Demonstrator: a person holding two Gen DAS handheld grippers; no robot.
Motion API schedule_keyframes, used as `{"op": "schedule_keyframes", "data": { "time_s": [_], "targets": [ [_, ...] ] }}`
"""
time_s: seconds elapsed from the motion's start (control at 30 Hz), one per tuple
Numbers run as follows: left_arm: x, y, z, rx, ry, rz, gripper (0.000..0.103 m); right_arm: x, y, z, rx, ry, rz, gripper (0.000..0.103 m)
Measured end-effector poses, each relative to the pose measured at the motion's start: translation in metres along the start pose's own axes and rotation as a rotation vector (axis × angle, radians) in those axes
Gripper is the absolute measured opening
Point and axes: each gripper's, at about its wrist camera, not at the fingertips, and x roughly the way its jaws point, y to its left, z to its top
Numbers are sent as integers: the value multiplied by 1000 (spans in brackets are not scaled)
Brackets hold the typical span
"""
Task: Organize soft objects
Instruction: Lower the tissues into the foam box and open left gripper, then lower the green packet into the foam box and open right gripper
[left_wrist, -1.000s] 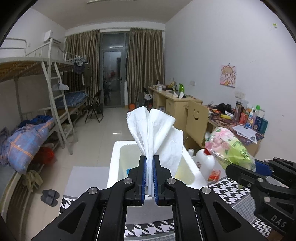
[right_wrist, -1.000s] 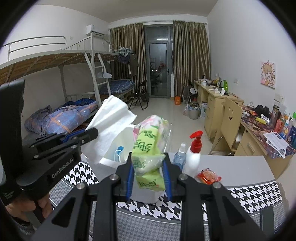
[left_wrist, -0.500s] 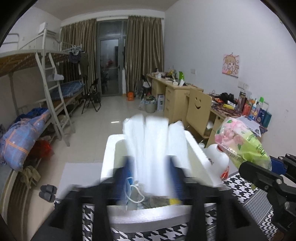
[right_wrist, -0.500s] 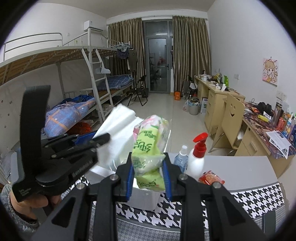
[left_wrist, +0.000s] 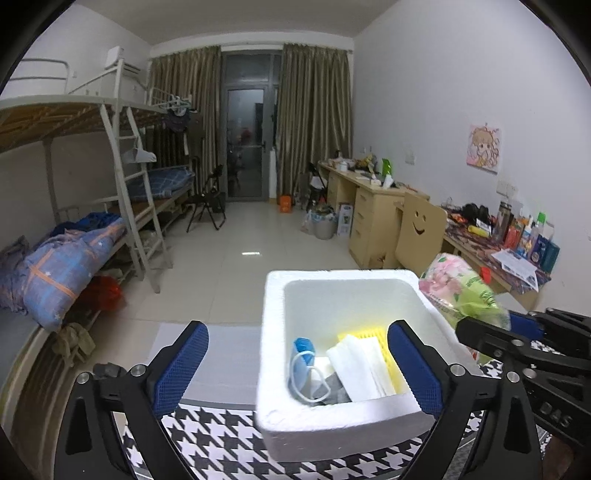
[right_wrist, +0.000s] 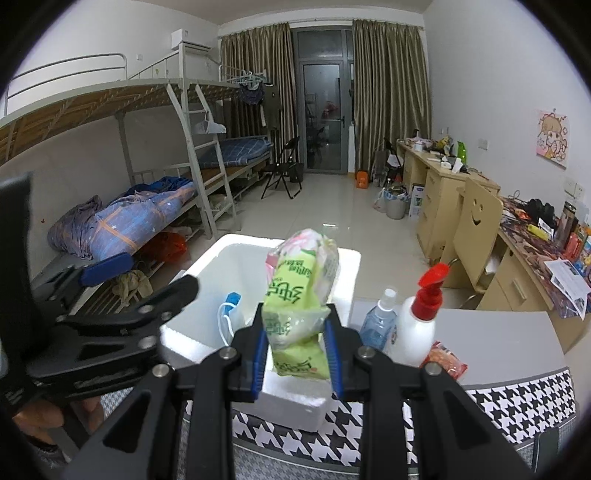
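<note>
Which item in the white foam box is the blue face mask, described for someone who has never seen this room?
On the houndstooth table cloth stands a white foam box, open at the top. Inside, against its left wall, the blue face mask stands on edge with a white ear loop hanging from it. It is the only blue item there; beside it lie a folded white paper towel and a yellow ridged piece.
</note>
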Motion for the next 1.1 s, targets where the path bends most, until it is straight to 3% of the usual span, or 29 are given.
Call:
{"op": "schedule_keyframes", "data": {
  "time_s": [0.53,0.73,0.93,1.1],
  "targets": [
    [-24,21,-5,19,-62,57,102,42,8,11,-3,41,-4,34],
    [-19,27,-5,11,-54,66,102,53,4,9,11,73,11,67],
    [-20,27,-5,4,-44,64,102,38,0,6,33,53,18,70],
    [-28,26,-7,6,-58,58,102,15,-1,4,55,30,-15,80]
  ]
}}
